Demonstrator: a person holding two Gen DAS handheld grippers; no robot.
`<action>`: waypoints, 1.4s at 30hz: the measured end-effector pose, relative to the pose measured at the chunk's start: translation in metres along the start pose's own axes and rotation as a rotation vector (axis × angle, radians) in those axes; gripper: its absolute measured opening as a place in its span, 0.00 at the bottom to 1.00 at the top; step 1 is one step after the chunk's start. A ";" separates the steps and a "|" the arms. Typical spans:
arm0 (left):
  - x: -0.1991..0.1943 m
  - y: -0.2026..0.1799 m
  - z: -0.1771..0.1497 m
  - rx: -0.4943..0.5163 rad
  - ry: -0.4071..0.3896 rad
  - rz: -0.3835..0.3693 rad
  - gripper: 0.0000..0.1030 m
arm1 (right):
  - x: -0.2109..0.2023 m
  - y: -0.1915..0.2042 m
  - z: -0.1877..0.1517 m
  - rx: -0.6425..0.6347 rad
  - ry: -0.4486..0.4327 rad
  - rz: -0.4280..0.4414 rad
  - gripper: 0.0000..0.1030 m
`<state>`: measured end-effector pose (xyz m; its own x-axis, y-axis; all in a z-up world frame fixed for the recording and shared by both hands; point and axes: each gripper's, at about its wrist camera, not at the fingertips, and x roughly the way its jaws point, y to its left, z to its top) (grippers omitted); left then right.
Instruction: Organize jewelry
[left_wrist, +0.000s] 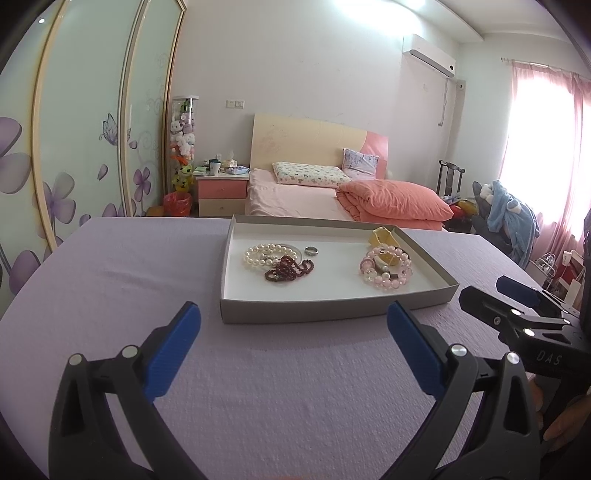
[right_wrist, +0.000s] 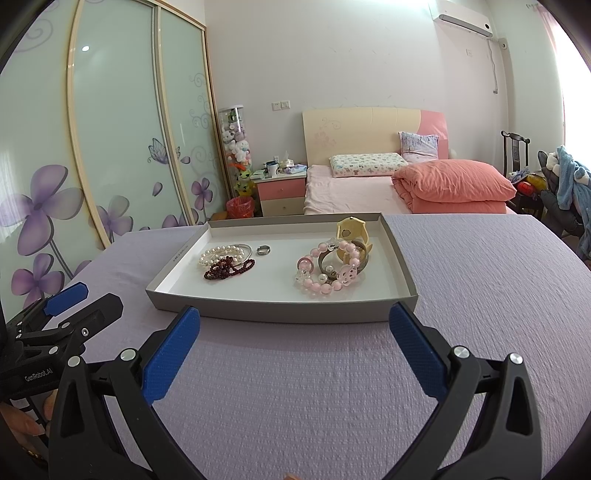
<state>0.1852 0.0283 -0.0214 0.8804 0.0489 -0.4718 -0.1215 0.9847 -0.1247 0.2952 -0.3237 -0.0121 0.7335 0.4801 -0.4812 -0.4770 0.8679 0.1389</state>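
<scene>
Two blue-tipped fingers of the left gripper stand wide apart over the purple cloth, with nothing between them. Its twin, the right gripper, is spread wide too and holds nothing; it hangs just in front of the tray's near wall. Both are near each other, side by side, and each one shows at the edge of the other's view. Just past them sits a flat grey tray with a white floor. On the left side of the tray lie a pearl bracelet and a dark red bead string, touching each other, with a thin silver bangle partly under them. A small ring lies just right of them, on its own. On the right side is a pile: a pink bead bracelet, a grey band and a yellow piece at the far end, all touching. Far behind is a pink bed.
</scene>
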 end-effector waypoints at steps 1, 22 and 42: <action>0.000 0.000 0.000 0.001 0.000 -0.001 0.98 | 0.000 0.000 0.000 0.000 0.000 0.000 0.99; 0.000 -0.002 0.003 0.003 -0.003 0.003 0.98 | 0.001 0.000 0.000 0.000 0.001 0.001 0.99; 0.004 0.000 0.004 -0.009 0.014 0.000 0.98 | 0.001 -0.001 -0.001 0.000 0.002 0.002 0.99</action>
<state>0.1904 0.0290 -0.0194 0.8739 0.0465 -0.4838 -0.1257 0.9831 -0.1327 0.2965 -0.3239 -0.0134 0.7319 0.4814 -0.4823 -0.4782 0.8671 0.1397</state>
